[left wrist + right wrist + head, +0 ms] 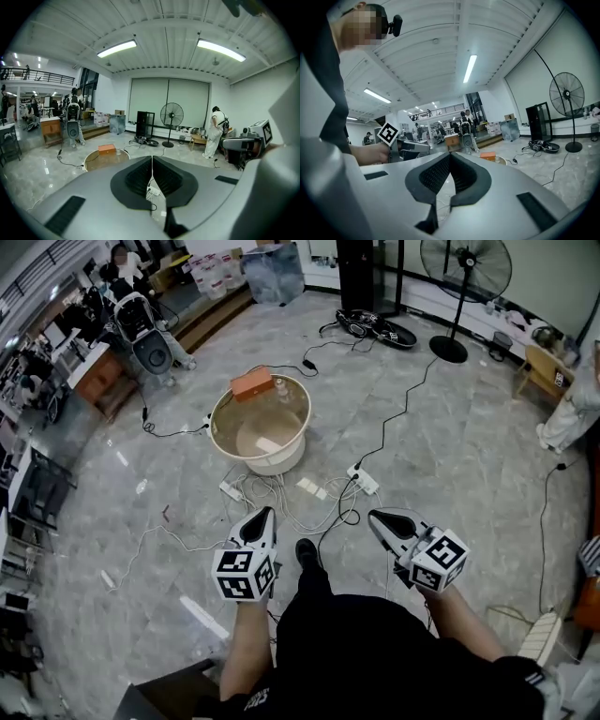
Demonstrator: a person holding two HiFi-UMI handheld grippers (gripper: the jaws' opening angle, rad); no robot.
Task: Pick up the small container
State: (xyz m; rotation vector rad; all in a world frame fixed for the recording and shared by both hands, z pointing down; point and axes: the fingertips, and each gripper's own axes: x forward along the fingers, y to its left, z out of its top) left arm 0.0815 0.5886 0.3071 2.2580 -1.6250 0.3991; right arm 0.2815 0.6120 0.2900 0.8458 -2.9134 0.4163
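While left gripper (265, 513) & right gripper (374, 517) hang over floor (450, 446), head view: small container (281, 390) beside orange box (251, 383), round counter's (225, 423) far edge. Left gripper view: fingers (136, 178) pressed together, empty. Right gripper view: fingers (433, 176) together too, nothing btwn.

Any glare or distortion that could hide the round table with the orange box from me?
Head view: even light, fisheye bending at the edges, a pale sheen on the round beige table near the orange rectangular box, both clear. Left gripper view: sharp, bright ceiling strip lights, dark corners. Right gripper view: tilted horizon, evenly lit, no washout.
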